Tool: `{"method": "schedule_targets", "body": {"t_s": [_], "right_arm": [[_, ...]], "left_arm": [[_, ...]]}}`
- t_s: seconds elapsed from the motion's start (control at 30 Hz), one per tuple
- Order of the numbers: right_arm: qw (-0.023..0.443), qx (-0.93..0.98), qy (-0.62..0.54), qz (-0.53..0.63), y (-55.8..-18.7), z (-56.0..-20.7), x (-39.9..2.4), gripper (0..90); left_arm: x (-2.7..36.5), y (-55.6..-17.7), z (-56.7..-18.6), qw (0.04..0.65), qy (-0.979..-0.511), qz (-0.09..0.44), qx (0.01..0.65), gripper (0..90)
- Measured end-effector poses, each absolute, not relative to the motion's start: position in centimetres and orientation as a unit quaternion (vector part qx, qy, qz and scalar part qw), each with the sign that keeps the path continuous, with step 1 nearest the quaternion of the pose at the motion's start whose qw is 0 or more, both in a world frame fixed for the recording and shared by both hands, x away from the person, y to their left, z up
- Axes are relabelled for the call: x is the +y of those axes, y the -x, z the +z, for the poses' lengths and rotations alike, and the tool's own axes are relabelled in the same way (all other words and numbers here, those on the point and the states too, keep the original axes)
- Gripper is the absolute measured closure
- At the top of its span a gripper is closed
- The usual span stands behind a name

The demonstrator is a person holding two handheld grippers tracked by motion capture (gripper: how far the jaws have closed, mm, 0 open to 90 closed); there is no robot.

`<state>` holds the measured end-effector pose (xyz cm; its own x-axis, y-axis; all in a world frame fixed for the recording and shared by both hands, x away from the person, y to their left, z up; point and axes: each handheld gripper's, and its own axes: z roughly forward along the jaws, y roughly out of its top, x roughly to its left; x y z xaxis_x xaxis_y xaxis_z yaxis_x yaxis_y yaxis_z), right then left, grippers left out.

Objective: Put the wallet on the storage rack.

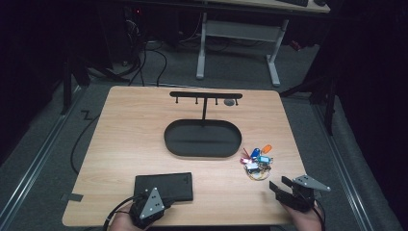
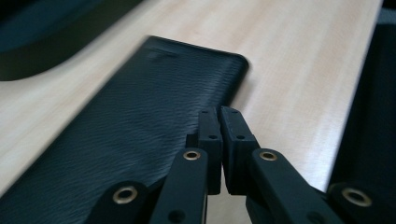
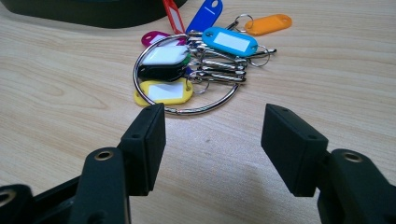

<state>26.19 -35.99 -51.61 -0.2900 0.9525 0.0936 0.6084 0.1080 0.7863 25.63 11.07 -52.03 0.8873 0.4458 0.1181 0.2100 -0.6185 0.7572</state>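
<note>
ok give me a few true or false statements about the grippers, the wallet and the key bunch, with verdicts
1. The left gripper has its jaws shut at the edge of the black wallet. True; whether the pads pinch the wallet's edge cannot be told.
2. The right gripper is clamped on the key bunch. False: its jaws stand open, short of the bunch and clear of it.
3. The key bunch lies inside the black oval tray. False: it lies on the wooden table, beside the tray's right end.
4. The wallet lies flat on the table near the front edge. True.
5. The key bunch carries coloured tags on a metal ring. True.
</note>
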Motion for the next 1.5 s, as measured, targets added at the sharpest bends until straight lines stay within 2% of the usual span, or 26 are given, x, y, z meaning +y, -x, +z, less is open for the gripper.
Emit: {"method": "schedule_targets", "body": {"t_s": [0.23,0.37,0.7,0.9,1.1,1.23,1.5], "right_arm": [[0.226,0.712,-0.547,0.378,-26.3,-51.7,-35.9,40.6],[0.223,0.713,-0.547,0.377,-26.4,-51.7,-35.8,40.6],[0.219,0.714,-0.549,0.376,-26.4,-51.9,-35.8,40.7],[0.22,0.717,-0.546,0.375,-26.5,-51.9,-35.7,40.7],[0.218,0.714,-0.549,0.376,-26.4,-51.9,-35.8,40.7],[0.217,0.715,-0.547,0.377,-26.4,-51.9,-35.8,40.7],[0.216,0.717,-0.543,0.379,-26.5,-51.9,-35.7,40.7]], "left_arm": [[9.8,-25.9,-52.6,0.367,-0.898,0.163,0.178,87.8],[9.6,-26.7,-52.4,0.361,-0.893,0.183,0.195,89.6],[11.0,-28.8,-52.3,0.35,-0.878,0.209,0.249,90.0],[11.4,-29.0,-52.1,0.365,-0.872,0.204,0.254,88.6],[13.1,-28.6,-51.5,0.391,-0.862,0.204,0.251,80.3],[16.1,-28.1,-51.3,0.404,-0.852,0.218,0.251,68.6],[19.4,-27.7,-51.4,0.398,-0.845,0.244,0.26,55.3]]}}
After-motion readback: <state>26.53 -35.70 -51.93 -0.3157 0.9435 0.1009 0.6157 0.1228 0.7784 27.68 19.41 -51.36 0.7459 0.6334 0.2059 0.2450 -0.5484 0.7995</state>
